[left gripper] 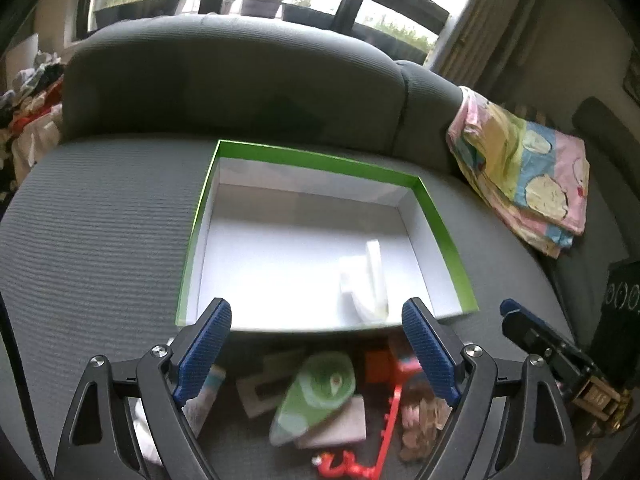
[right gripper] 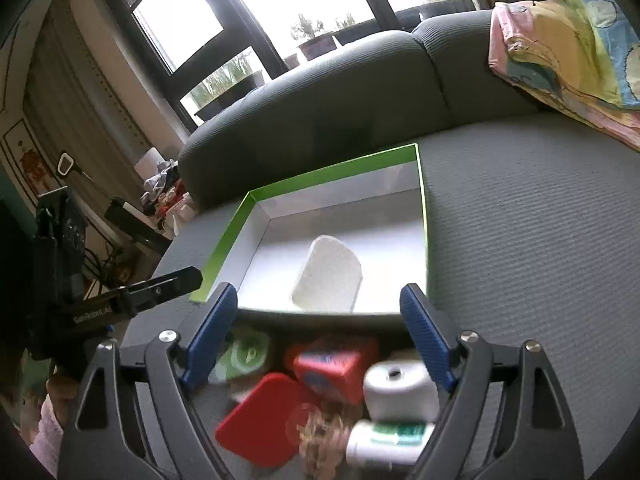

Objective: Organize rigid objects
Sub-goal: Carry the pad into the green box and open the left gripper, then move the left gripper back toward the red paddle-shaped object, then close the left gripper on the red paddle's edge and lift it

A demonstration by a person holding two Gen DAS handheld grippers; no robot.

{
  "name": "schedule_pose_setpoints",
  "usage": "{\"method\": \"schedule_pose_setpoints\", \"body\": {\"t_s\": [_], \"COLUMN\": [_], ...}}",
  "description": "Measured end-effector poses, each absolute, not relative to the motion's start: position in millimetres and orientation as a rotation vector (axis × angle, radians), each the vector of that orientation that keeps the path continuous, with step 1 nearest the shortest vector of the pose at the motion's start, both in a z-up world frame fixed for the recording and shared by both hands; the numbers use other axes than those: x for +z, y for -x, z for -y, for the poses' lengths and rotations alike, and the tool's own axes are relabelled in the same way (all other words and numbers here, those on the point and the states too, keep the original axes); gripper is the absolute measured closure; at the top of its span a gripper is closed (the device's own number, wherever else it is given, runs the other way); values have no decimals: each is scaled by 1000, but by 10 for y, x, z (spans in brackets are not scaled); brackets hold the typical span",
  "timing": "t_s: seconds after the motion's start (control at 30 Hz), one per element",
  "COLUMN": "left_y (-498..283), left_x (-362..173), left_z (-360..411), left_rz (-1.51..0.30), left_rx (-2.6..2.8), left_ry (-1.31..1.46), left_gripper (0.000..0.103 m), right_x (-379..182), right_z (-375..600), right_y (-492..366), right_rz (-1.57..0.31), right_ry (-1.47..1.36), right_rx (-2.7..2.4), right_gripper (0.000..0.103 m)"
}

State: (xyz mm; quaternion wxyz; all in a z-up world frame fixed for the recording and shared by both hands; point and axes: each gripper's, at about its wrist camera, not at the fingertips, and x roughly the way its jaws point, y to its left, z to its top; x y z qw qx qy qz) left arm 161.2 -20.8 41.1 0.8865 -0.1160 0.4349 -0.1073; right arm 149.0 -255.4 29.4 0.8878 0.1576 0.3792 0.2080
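Note:
A shallow white box with a green rim [left gripper: 320, 160] lies on the grey sofa seat. In it rests one white rounded object [left gripper: 366, 280] [right gripper: 328, 276]. My left gripper [left gripper: 316, 312] stands open at the box's near edge, with nothing between its pads. My right gripper [right gripper: 318, 296] is also open and holds nothing, at the same edge of the box [right gripper: 332, 172]. Under the grippers, on the seat, is a blurred heap: a green dispenser [left gripper: 316, 392], a red plastic piece [left gripper: 384, 420], a red block [right gripper: 336, 364], a red flat lid [right gripper: 264, 420], a white spool [right gripper: 400, 388] and a white bottle [right gripper: 384, 440].
A folded colourful cloth [left gripper: 524, 176] [right gripper: 568, 52] lies on the sofa to the right of the box. The grey backrest [left gripper: 240, 80] rises just behind the box. Clothes are piled at the left [left gripper: 28, 92]. A black case [left gripper: 620, 300] stands at the far right.

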Motion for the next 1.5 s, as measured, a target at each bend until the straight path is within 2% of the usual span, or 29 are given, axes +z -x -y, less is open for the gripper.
{"method": "schedule_pose_setpoints", "body": {"t_s": [0.53,0.9,1.17,1.33,1.4,1.5], "left_y": [-816,-609,-652,-728,-761,-798], "left_x": [293,82,-91,-153,-174,-214], "left_z": [520,388,425,496,510,526], "left_rz": [-900,-929,-964,-990,-997,-1006], "left_rx": [-267,-361,-423,-460,-465,-468], "left_ry": [103,241,281,283,273,264], "left_gripper": [16,16,16,17,23,24], "right_x": [245,-160,-343,-382,-410,-461], "right_z": [2515,2146,1920,1768,1734,1680], "right_y": [-620,-122,-265,-422,-466,-513], "right_rz": [-778,-842,-873,-879,-885,-891], "right_ry": [-194,-89,-110,-83,-76,-32], "right_rx": [485,603,652,641,640,595], "right_gripper": [17,18,38,45,48,49]}}
